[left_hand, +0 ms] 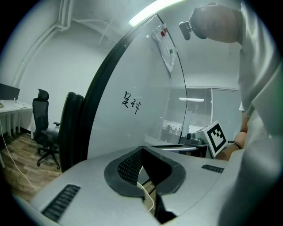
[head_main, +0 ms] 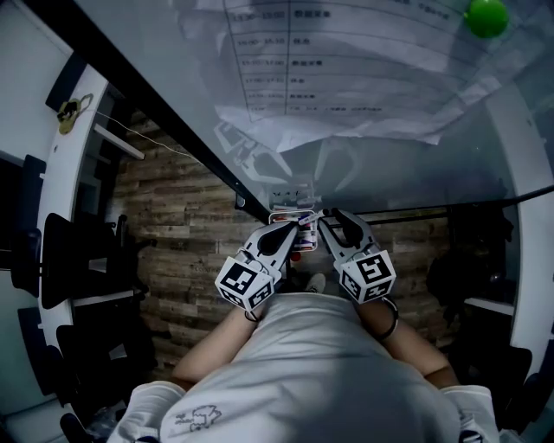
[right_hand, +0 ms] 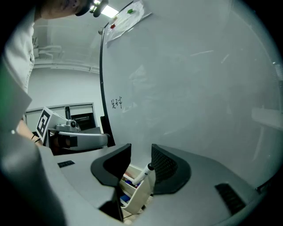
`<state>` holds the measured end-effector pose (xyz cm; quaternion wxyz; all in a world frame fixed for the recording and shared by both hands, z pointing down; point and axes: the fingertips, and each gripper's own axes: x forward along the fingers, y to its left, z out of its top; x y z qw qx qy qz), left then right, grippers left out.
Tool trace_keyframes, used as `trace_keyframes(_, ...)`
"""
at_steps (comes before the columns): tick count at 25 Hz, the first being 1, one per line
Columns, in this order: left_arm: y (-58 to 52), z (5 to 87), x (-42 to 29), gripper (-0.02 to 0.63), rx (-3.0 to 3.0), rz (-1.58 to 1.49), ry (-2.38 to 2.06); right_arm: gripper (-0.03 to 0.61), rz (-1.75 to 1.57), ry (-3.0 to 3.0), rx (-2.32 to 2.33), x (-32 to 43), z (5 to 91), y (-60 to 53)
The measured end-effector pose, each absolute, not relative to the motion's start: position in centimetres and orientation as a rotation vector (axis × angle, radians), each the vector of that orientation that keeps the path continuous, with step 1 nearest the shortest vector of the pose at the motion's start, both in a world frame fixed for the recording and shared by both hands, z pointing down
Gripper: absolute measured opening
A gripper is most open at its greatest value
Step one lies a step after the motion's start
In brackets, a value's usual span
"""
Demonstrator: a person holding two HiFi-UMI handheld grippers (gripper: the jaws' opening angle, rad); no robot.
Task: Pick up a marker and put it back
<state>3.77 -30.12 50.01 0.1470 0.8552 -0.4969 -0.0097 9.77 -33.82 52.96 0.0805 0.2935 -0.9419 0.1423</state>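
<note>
head view, where stuff is: both tongs point at the glass whiteboard (head_main: 372, 164). The white marker holder (head_main: 305, 243) sits at 12 o'clock from the person's chest. The left gripper (head_main: 297, 225) and right gripper (head_main: 327, 216) have their tips right at it, nearly nose to nose.

head view, extras: taped-up paper sheets (head_main: 346, 69) further up the board, green magnet (head_main: 486, 17) around 1 o'clock.

left gripper view, tongs: jaw tips meet, so clenched, with nothing I can see pinched. The holder's cream rim (left_hand: 148, 196) peeks out underneath at 6 o'clock.

right gripper view, tongs: released, jaws spread wide, pads not pressing on anything.

right gripper view, marker: the white marker (right_hand: 141, 175) stands in the holder between the jaws. Its dark tip leans toward 1 o'clock, very close to the right-hand pad; can't say if it touches. More markers with blue on them sit lower in the tray.

step in hand, my read: the marker looks put back, so what's left is clearing out.

doing it well: I'd keep the jaws wide and back straight out toward 6 o'clock along their own line. Any sideways drift could catch that leaning tip and tip the marker out.
</note>
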Motion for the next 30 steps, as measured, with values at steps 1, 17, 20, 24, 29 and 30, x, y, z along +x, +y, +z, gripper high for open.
trace_keyframes(1,-30.1,49.8,3.8,0.006,2.468,-0.030,-1.430,0.130,0.418,-2.821,0.883,9.9,52.7,-33.8)
trace_keyframes(17,-31.0,45.2,6.2,0.006,2.614,-0.084,-1.378,0.112,0.256,-2.908,0.924,12.0,47.2,-33.3)
trace_keyframes(20,-30.9,45.0,6.7,0.006,2.625,-0.085,-1.371,0.025,0.230,-2.917,0.920,12.5,46.8,-32.9)
trace_keyframes(24,-30.6,44.9,7.0,0.006,2.622,-0.082,-1.372,0.011,0.232,-2.923,0.898,12.8,46.8,-32.5)
trace_keyframes(29,-29.9,45.3,7.2,0.006,2.612,-0.066,-1.379,0.011,0.243,-2.922,0.881,12.7,47.1,-31.9)
trace_keyframes(30,-29.8,45.4,7.1,0.006,2.609,-0.064,-1.380,0.011,0.244,-2.922,0.878,12.7,47.2,-31.7)
